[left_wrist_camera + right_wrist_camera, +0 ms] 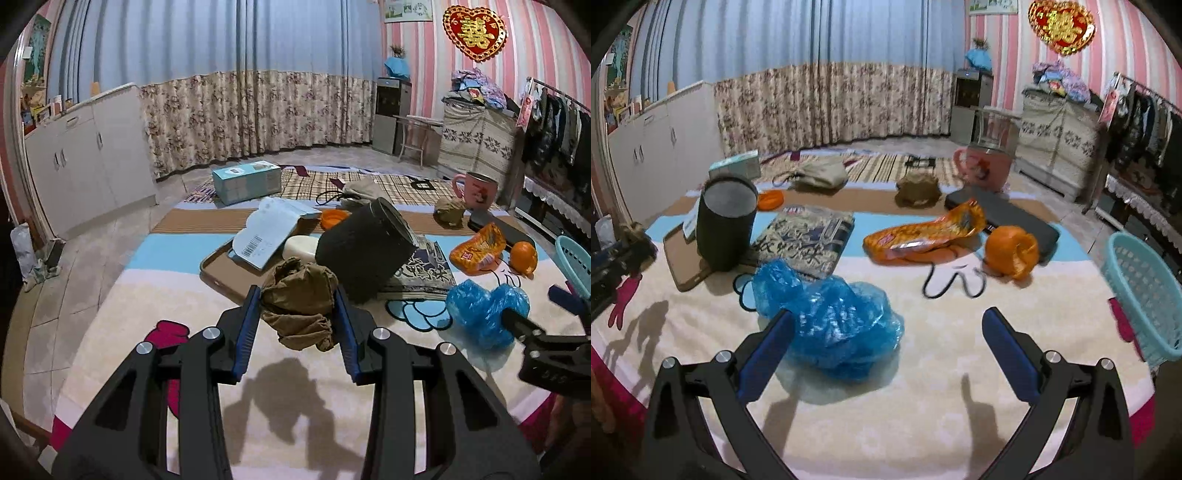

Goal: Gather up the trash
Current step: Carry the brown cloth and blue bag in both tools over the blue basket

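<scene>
Two grippers are working over the patterned blanket [886, 424], and nearest the left wrist camera the left gripper [295, 314] is pinching a crumpled brown paper wad [299, 310] between its blue pads, lifted clear enough to be casting a shadow on the blanket below. Beside it, the right gripper [886, 347] is hanging with its fingers spread wide, one pad just touching the crumpled blue plastic bag [831, 325], nothing caught between them. The step in hand seems to be carrying the wad to the light blue basket [1145, 295] at the right edge; doing it well probably means keeping the squeeze firm, since crumpled paper springs back, and swinging high over the blue bag rather than dragging through it. Farther out, the orange snack wrapper [923, 236] and the orange peel [1012, 254] are lying near each other, with a dark cylinder [724, 221] standing on a brown tray [683, 266] to the left, and a second brown wad [918, 188] beyond.
</scene>
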`<state>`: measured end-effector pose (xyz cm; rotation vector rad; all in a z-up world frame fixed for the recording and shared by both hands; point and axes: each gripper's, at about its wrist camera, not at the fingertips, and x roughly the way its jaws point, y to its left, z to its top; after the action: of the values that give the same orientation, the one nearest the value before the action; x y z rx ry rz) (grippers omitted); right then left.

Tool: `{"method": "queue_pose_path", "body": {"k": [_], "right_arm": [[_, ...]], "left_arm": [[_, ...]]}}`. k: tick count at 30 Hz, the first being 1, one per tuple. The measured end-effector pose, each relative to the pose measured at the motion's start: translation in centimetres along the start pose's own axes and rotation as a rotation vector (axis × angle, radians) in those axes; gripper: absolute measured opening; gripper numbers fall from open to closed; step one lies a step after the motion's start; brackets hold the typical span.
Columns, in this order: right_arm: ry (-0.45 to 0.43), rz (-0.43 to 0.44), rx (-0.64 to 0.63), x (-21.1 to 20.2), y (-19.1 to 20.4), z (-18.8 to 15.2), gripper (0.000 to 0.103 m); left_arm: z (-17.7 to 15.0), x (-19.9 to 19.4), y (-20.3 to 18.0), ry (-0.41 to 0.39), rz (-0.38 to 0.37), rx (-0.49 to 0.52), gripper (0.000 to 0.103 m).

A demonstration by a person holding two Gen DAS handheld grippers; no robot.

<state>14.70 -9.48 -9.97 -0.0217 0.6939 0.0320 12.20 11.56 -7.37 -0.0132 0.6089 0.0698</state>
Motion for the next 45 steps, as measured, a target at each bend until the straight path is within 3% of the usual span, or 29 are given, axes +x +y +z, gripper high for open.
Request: {"method": "queue_pose_path", "body": {"k": [2, 4, 8, 10, 15, 25, 34, 45], "right_arm": [[0.022, 0.018, -0.005, 0.5, 0.2, 0.0, 0.095], [0.033, 0.042, -0.010, 0.7, 0.3, -0.1, 0.077], [0.040, 0.092, -0.020, 0.6, 0.5, -0.2, 0.056], [0.039, 0.118, -0.038, 0.6, 0.7, -0.2, 0.039], [0.023, 0.161, -0.046, -0.3, 0.5, -0.2, 0.023], [-0.086, 0.153, 0.072, -5.0, -6.4, 1.8, 0.021], [-0.186, 0.042, 0.154, -10.0, -15.2, 3.2, 0.021], [-0.272, -0.122, 0.211, -16.4, -24.5, 3.2, 0.021]], "left_arm": [[-0.1, 0.2, 0.0, 0.006, 0.006, -0.001, 0.038], [-0.1, 0.3, 0.0, 0.005, 0.017, 0.003, 0.038], [-0.2, 0.4, 0.0, 0.006, 0.023, 0.007, 0.038], [-0.2, 0.5, 0.0, 0.005, 0.025, 0.008, 0.038], [-0.6, 0.6, -0.2, 0.006, 0.032, 0.011, 0.038], [0.6, -2.3, -4.7, -0.051, 0.024, 0.106, 0.038], [3.4, -5.9, -10.3, -0.084, -0.102, 0.079, 0.038], [5.0, -11.3, -20.4, -0.167, -0.225, 0.172, 0.038]]}}
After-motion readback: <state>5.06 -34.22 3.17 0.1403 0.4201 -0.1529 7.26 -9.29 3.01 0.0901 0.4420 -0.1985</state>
